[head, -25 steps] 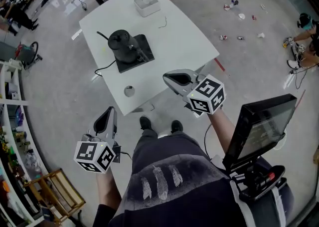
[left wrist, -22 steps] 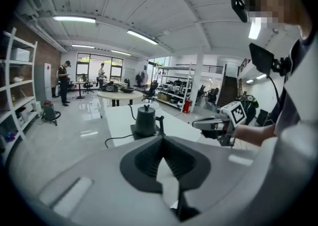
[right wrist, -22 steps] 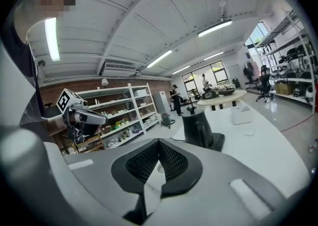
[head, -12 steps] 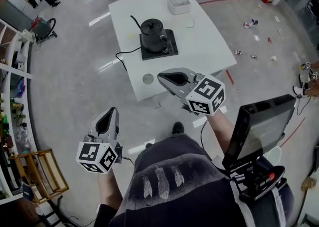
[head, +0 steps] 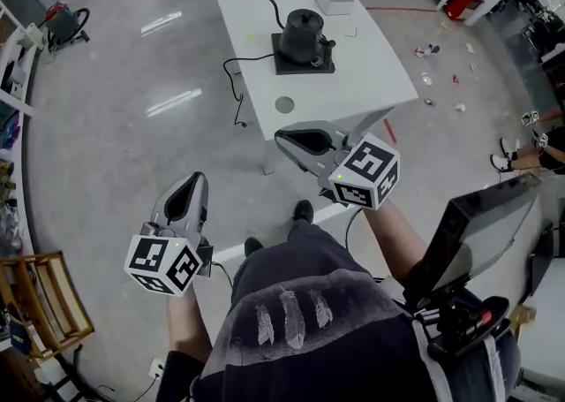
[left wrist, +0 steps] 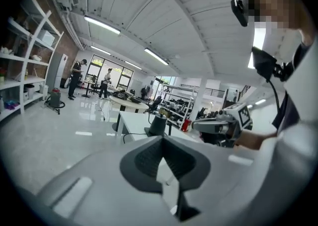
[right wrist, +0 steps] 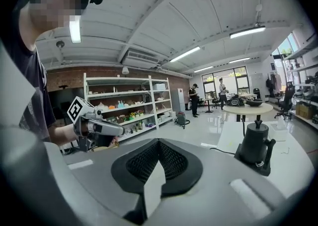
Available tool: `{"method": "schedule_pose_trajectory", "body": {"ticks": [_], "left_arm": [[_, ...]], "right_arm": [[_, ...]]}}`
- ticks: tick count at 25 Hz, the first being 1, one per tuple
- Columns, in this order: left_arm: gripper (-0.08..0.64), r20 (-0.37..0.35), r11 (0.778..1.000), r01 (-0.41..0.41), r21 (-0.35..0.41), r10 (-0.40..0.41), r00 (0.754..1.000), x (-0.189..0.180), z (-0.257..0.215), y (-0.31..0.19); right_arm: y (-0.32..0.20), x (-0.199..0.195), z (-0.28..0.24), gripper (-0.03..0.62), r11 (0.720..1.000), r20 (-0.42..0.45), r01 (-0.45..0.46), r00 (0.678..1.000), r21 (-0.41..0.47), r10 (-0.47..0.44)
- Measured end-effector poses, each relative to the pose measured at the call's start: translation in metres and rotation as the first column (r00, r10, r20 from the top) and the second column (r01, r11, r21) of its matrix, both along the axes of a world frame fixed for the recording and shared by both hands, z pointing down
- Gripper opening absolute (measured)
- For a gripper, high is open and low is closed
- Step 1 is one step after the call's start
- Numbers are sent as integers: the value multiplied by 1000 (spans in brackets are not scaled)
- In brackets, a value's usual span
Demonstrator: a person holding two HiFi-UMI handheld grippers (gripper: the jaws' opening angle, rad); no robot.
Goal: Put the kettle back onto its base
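**Fig.** The black gooseneck kettle (head: 303,31) stands upright on its black square slab base (head: 284,64), on the white rectangular table (head: 375,82). I judge the task effectively done. The kettle lies ahead of both tongs and well apart from them. My right gripper (head: 287,137) is the nearer; my left gripper (head: 192,184) sits further back. Both are clenched on nothing. The spout-to-handle axis runs across the head view, with the handle toward my right.

Three cameras, one far table
The head view looks steeply down on the table (head: 371,82) from well back; both gripper views face level across the room, sharing the distant kettle (right wrist: 254,148).
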State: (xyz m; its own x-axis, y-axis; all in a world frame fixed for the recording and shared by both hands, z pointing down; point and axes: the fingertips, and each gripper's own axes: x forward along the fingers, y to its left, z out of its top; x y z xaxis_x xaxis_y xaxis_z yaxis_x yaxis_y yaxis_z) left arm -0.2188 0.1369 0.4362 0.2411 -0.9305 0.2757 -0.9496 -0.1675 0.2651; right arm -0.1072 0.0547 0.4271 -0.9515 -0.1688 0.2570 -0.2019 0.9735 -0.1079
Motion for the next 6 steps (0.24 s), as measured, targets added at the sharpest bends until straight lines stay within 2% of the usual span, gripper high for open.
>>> {"method": "schedule_pose_trajectory", "body": {"ticks": [6], "left_arm": [[0,-84,999,-46,-22,44,995,-25,36,38]], "right_arm": [[62,-28,22,2,998,-124,15,992,67,-7]]}}
